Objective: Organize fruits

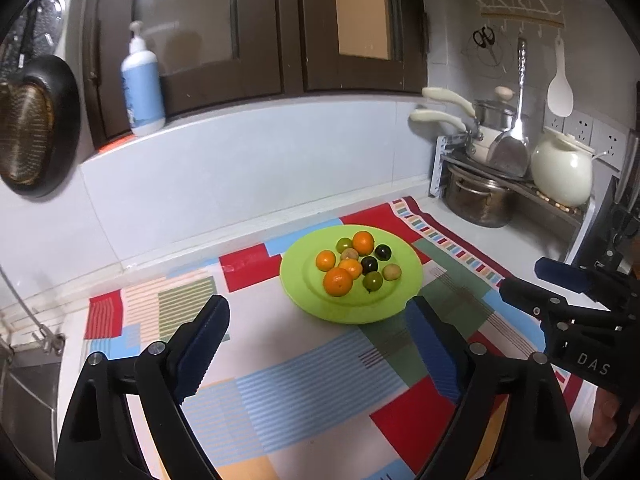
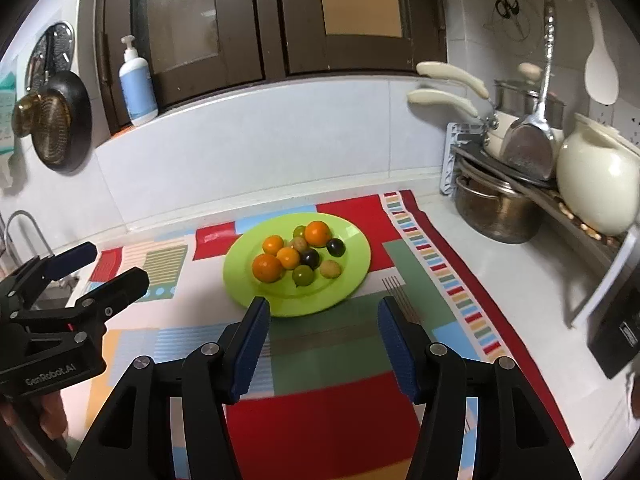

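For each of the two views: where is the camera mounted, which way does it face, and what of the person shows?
Left wrist: on the left gripper, facing down at the green plate; right gripper and a hand show at right.
Right wrist: on the right gripper, facing the plate; left gripper at left.
Shared: plate, fruits, patterned mat.

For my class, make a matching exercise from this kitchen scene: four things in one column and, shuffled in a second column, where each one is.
Things:
1. oranges
2. pump bottle
3. white spoon
4. steel pot

Places:
A. hanging from a hook on the wall
B. on the green plate
C. under the rack, on the counter
D. on the window ledge

Pairs: 1-B, 2-D, 3-A, 4-C
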A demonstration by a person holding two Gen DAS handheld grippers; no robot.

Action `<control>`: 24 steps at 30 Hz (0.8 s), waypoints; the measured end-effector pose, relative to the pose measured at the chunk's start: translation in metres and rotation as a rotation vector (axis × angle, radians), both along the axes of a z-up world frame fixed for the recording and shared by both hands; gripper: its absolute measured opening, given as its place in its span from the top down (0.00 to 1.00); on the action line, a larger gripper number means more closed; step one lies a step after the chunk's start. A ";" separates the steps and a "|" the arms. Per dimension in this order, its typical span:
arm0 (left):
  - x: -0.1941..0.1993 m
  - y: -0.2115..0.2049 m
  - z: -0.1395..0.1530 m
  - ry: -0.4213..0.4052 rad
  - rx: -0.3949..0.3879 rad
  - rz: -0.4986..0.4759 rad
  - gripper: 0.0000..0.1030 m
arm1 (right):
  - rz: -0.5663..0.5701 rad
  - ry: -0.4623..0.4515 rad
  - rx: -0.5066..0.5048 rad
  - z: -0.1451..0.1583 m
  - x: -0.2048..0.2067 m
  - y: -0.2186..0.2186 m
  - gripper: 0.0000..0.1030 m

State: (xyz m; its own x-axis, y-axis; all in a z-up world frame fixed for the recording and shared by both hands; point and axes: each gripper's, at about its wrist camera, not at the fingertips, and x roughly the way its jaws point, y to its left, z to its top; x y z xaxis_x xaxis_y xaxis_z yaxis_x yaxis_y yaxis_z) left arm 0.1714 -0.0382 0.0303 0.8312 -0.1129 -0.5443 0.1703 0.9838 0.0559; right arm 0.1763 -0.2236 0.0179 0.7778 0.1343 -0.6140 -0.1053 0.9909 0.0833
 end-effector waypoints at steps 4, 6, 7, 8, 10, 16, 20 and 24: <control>-0.021 0.002 0.006 -0.007 -0.013 -0.002 0.10 | -0.008 -0.030 -0.017 0.010 -0.023 0.001 0.40; -0.031 0.002 0.009 -0.010 -0.015 -0.005 0.09 | -0.006 -0.040 -0.024 0.014 -0.032 0.002 0.40; -0.034 0.002 0.009 -0.009 -0.013 -0.005 0.08 | -0.002 -0.042 -0.022 0.016 -0.037 0.003 0.38; -0.039 0.002 0.010 -0.009 -0.013 -0.006 0.08 | 0.001 -0.047 -0.022 0.017 -0.043 0.003 0.37; -0.046 0.003 0.012 -0.009 -0.014 -0.004 0.07 | 0.000 -0.055 -0.028 0.020 -0.050 0.004 0.37; -0.066 0.002 0.016 -0.013 -0.010 -0.004 0.03 | 0.006 -0.065 -0.031 0.024 -0.071 0.005 0.37; -0.078 0.000 0.019 -0.026 0.001 0.002 0.00 | 0.011 -0.066 -0.022 0.026 -0.081 0.003 0.37; -0.085 0.001 0.020 -0.033 0.008 0.007 0.00 | 0.009 -0.071 -0.030 0.027 -0.090 0.003 0.37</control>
State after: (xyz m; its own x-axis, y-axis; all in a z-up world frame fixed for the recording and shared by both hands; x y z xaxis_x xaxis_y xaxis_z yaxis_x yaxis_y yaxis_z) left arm 0.0861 -0.0373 0.0505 0.8497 -0.1028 -0.5172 0.1611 0.9845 0.0691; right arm 0.0867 -0.2202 0.0446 0.8182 0.1237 -0.5615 -0.1186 0.9919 0.0456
